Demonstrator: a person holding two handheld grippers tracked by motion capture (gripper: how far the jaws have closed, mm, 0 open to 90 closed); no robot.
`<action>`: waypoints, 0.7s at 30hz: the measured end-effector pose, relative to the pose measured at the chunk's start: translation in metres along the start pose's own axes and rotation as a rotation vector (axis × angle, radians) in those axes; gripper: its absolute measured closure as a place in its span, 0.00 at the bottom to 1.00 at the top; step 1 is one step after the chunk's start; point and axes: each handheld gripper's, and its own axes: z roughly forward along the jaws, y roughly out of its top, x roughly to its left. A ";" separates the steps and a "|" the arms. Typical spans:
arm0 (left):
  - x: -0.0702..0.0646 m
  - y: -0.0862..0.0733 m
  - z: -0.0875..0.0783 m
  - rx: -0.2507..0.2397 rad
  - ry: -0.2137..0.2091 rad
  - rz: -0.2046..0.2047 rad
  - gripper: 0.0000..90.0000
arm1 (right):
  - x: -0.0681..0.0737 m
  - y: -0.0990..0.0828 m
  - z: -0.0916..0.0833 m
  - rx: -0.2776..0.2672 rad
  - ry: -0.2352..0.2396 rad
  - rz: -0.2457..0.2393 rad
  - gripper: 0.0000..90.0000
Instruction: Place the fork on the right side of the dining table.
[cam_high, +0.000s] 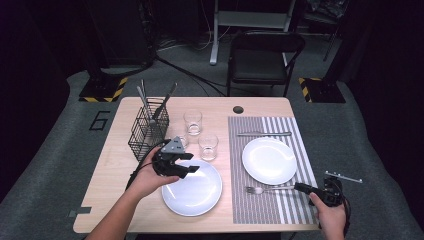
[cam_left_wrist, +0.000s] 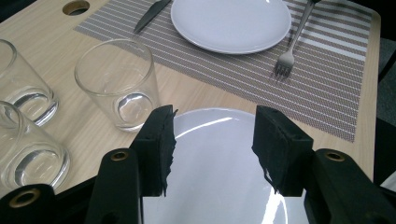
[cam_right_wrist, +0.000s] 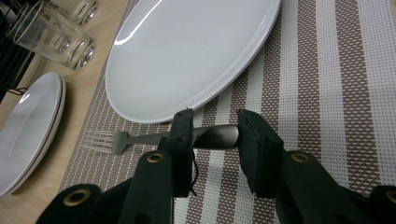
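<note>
From the high view, a place setting is being laid on the worktop (cam_high: 125, 200). The fork (cam_high: 267, 189) lies on the striped placemat (cam_high: 300, 150), just near of the plate on the mat (cam_high: 269, 160), its long axis running left to right with the tines to the left and the handle end reaching into the right gripper (cam_high: 306, 188) at the near right corner. The left gripper (cam_high: 186, 168) hovers over the far left rim of the bare plate (cam_high: 192, 188) on the wood, well apart from the fork, so the right hand (cam_high: 331, 216) is clearly the nearer one. A knife (cam_high: 263, 133) lies at the far side of the mat; three glasses (cam_high: 208, 146) and a wire cutlery basket (cam_high: 148, 131) stand to the left.

In the left gripper view, the fingers (cam_left_wrist: 161, 144) stand apart with nothing between them, above the white plate's surface.

In the right gripper view, the fork's handle (cam_right_wrist: 219, 135) passes crosswise between the fingers (cam_right_wrist: 183, 140). They sit apart on either side of its end; whether either pad actually presses the metal cannot be told. The tines (cam_right_wrist: 100, 141) point left, away from the gripper, so any slide or lift turns on that crosswise handle.
</note>
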 end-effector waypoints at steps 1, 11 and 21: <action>0.000 0.000 0.000 0.000 0.000 0.000 0.54 | 0.000 0.000 0.000 0.002 -0.002 0.002 0.74; 0.000 0.000 -0.001 0.001 -0.001 -0.002 0.54 | -0.004 -0.001 0.001 0.003 -0.012 0.006 0.73; 0.000 0.000 0.000 -0.001 0.002 -0.003 0.54 | -0.005 -0.001 0.001 0.003 -0.028 0.014 0.73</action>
